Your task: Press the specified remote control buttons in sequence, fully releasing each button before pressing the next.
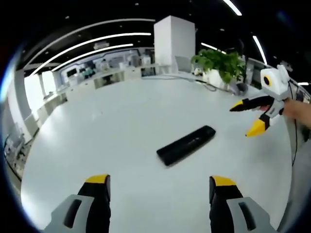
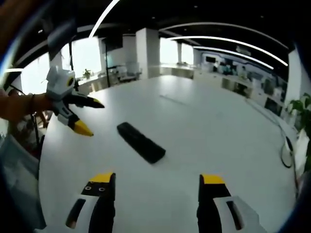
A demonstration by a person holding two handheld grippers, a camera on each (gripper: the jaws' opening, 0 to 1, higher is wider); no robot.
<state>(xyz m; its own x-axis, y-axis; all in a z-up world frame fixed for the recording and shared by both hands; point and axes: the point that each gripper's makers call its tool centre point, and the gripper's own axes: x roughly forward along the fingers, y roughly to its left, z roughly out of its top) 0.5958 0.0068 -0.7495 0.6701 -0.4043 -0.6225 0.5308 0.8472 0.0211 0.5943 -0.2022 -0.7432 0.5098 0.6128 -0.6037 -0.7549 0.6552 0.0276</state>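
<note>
Black remote (image 1: 186,144) lies flat on the white bench (image 1: 121,121), long axis diagonal between both wide-open, empty claws: left claw (image 1: 160,187), right claw (image 2: 158,187). Potted plant (image 1: 221,65) sits far right.

Left gripper view: taken from low above the white table (image 1: 121,121), facing forward across it, with the black remote control (image 1: 186,144) seen near ahead and the right gripper (image 1: 249,118) entering from the right. Right gripper view: taken from the opposite side at similar closeness, the left gripper (image 2: 88,116) entering from the left. Shared by both: the table top and the remote control (image 2: 141,141).
</note>
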